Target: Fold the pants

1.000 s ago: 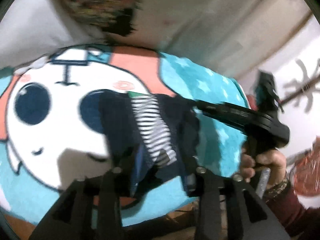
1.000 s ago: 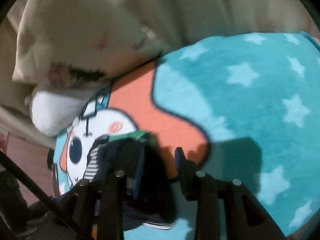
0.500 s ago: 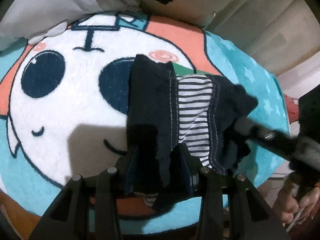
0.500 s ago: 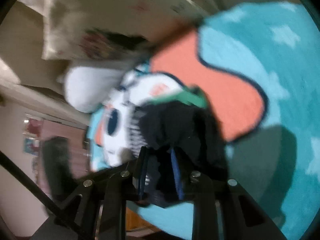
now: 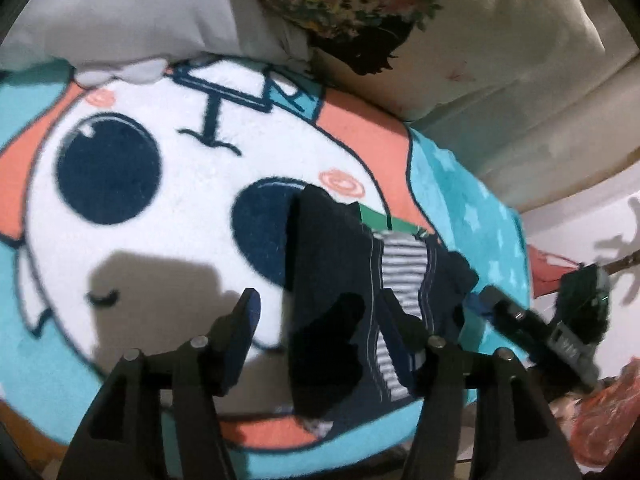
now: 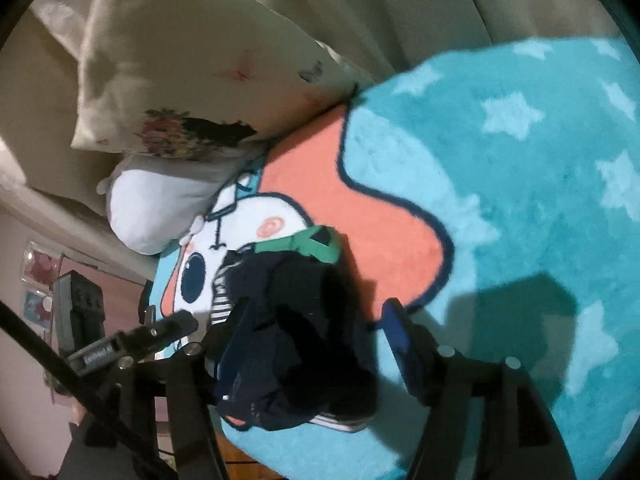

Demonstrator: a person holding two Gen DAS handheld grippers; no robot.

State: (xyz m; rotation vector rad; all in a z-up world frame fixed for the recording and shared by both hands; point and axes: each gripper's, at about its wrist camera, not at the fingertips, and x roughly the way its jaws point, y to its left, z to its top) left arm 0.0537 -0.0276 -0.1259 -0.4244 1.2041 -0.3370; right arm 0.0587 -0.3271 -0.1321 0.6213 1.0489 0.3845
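- Your left gripper (image 5: 320, 316) and right gripper (image 6: 316, 328) both had jaws spread over the bunched navy pants (image 5: 340, 280).
- From 6 o'clock, a shallow pinch risked catching one layer, undoing the fold on the blanket (image 5: 160, 200).

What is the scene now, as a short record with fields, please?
garment: dark navy pants with striped lining, bunched, green waistband
surface: cartoon-face blanket
left gripper: fingers open, pants between them
right gripper: fingers open, pants between them
behind: floral pillow, white pillow
fold state: not yet neat
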